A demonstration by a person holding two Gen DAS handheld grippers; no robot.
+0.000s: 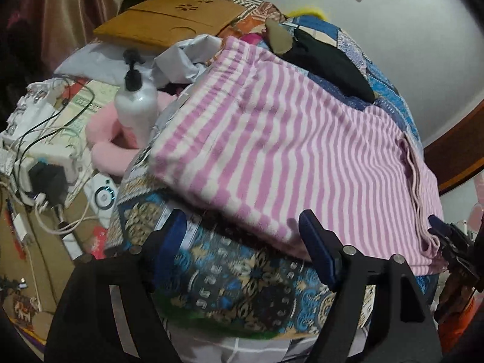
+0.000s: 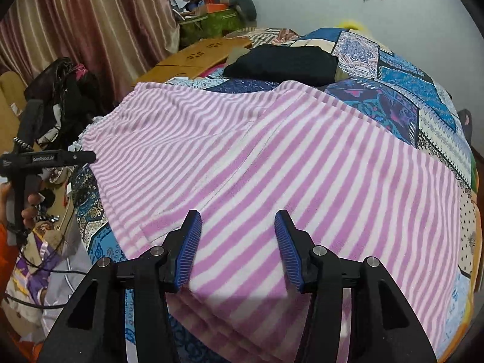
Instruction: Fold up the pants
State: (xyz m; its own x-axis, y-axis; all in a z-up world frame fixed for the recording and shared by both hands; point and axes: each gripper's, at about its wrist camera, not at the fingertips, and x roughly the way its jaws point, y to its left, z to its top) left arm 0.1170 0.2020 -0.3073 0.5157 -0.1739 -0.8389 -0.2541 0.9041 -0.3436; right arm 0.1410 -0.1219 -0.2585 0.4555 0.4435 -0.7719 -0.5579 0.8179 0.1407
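Observation:
Pink-and-white striped pants [image 1: 281, 139] lie folded on a patterned quilt [image 1: 230, 284] on the bed. In the right wrist view the pants [image 2: 272, 163] fill the middle, with stacked edges at the near side. My left gripper [image 1: 242, 227] is open and empty, just off the pants' near left corner, above the quilt. My right gripper [image 2: 238, 227] is open and empty, its blue pads hovering over the near edge of the pants. The left gripper also shows in the right wrist view [image 2: 87, 157], beside the pants' left edge. The right gripper shows at the right edge of the left wrist view [image 1: 435, 224].
A folded black garment [image 2: 284, 60] lies on the quilt behind the pants. A white pump bottle [image 1: 136, 103], a pink plush item [image 1: 109, 139], chargers and cables [image 1: 45, 163] crowd the left side. A wooden lap desk [image 1: 169, 21] sits at the back. Curtains [image 2: 90, 30] hang on the left.

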